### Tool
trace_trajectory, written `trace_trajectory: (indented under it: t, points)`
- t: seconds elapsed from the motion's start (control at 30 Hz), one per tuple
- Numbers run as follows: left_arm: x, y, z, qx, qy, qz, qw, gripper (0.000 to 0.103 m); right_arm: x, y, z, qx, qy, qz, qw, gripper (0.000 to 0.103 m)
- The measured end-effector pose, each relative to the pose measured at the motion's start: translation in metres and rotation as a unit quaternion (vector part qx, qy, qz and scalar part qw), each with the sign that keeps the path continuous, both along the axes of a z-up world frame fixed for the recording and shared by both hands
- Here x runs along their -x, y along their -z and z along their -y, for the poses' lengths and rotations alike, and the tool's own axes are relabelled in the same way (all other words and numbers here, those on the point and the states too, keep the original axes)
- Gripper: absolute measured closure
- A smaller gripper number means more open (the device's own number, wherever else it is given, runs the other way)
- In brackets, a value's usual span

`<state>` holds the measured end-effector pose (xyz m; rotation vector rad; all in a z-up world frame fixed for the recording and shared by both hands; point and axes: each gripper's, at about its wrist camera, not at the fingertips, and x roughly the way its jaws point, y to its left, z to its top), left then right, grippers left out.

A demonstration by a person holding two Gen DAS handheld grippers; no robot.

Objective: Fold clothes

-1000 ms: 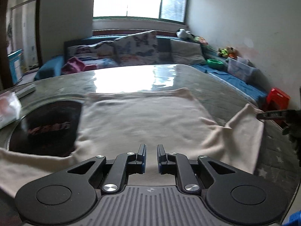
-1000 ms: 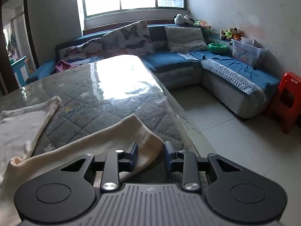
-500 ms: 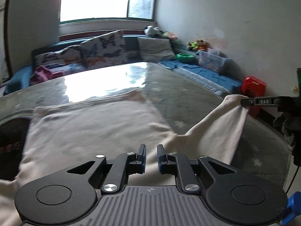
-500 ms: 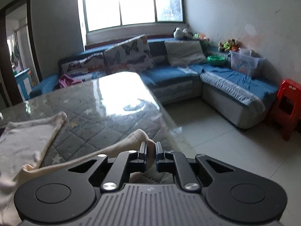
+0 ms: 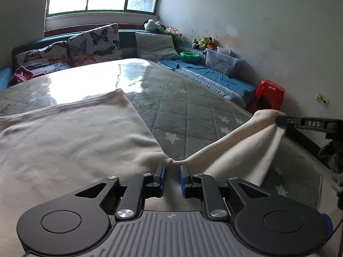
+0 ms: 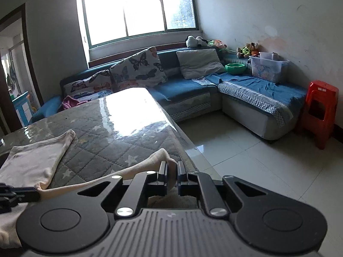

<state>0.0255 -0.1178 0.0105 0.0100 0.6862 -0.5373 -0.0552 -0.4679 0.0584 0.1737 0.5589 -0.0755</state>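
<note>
Cream soft-knit garment (image 5: 70, 141) lies spread over the grey quilted star-patterned surface (image 5: 193, 115), which is under a glossy clear cover; its body is flat with light creases, and one long sleeve (image 5: 235, 147) is lifted clear of the quilting, stretched taut into a smooth band. The left gripper (image 5: 172, 174) pinches a puckered knot of fabric where the sleeve joins the body, its blue-padded jaws closed on the cloth. The right gripper (image 6: 171, 176) clamps the rounded cuff end between its black jaws, near the surface's edge above the pale tiled floor (image 6: 257, 160). Compared with a second ago, the right gripper's jaws, then apart around the cuff, have closed on it, the sleeve has risen off the quilting, and the left gripper has shifted toward the sleeve joint
</note>
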Motion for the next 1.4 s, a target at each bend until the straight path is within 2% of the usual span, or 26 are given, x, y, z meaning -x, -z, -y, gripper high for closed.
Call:
trace_trajectory:
  t: [0.07,0.2,0.3,0.4,0.6,0.63,0.67,0.83,0.9,1.07,1.2,1.3,1.4]
  points:
    - [0.001,0.001,0.000,0.004,0.001,0.000,1.0000,0.082,0.002,-0.001,0.000,-0.002,0.002,0.002,1.000,0.096]
    - [0.003,-0.002,-0.004,0.026,-0.007,-0.002,0.9996,0.082,0.012,-0.011,-0.002,-0.004,0.000,0.016,1.000,0.096]
    - [0.003,0.001,0.002,0.016,0.003,-0.005,0.9999,0.072,0.019,-0.019,-0.004,-0.006,-0.002,0.027,1.000,0.096]
    - [0.005,-0.001,0.006,0.012,0.008,0.004,0.9999,0.070,0.026,-0.028,-0.008,-0.006,-0.006,0.039,0.999,0.096]
    - [0.017,-0.016,-0.012,0.058,0.018,0.016,0.9980,0.069,0.035,-0.060,-0.025,0.007,-0.030,0.070,0.997,0.096]
    - [0.018,-0.016,-0.013,0.062,0.023,0.015,0.9977,0.065,0.035,-0.066,-0.029,0.011,-0.035,0.076,0.996,0.096]
    - [0.018,-0.015,-0.011,0.061,0.027,0.012,0.9977,0.062,0.036,-0.069,-0.032,0.014,-0.040,0.080,0.996,0.096]
    - [0.008,0.000,0.000,0.069,0.034,-0.025,0.9968,0.061,0.037,-0.091,-0.054,0.028,-0.064,0.103,0.992,0.096]
    - [0.010,0.001,0.001,0.073,0.042,-0.022,0.9962,0.060,0.038,-0.097,-0.061,0.035,-0.073,0.108,0.991,0.096]
    - [0.021,-0.014,-0.011,0.091,0.025,0.004,0.9956,0.056,0.041,-0.105,-0.069,0.047,-0.077,0.113,0.990,0.096]
    - [0.009,-0.010,-0.011,0.083,0.018,-0.006,0.9964,0.055,0.042,-0.107,-0.072,0.049,-0.077,0.112,0.990,0.096]
    - [0.000,-0.002,-0.008,0.090,0.027,-0.028,0.9952,0.050,0.043,-0.108,-0.073,0.048,-0.080,0.111,0.989,0.096]
    - [0.002,-0.004,-0.009,0.090,0.023,-0.024,0.9954,0.048,0.043,-0.108,-0.075,0.048,-0.086,0.109,0.989,0.096]
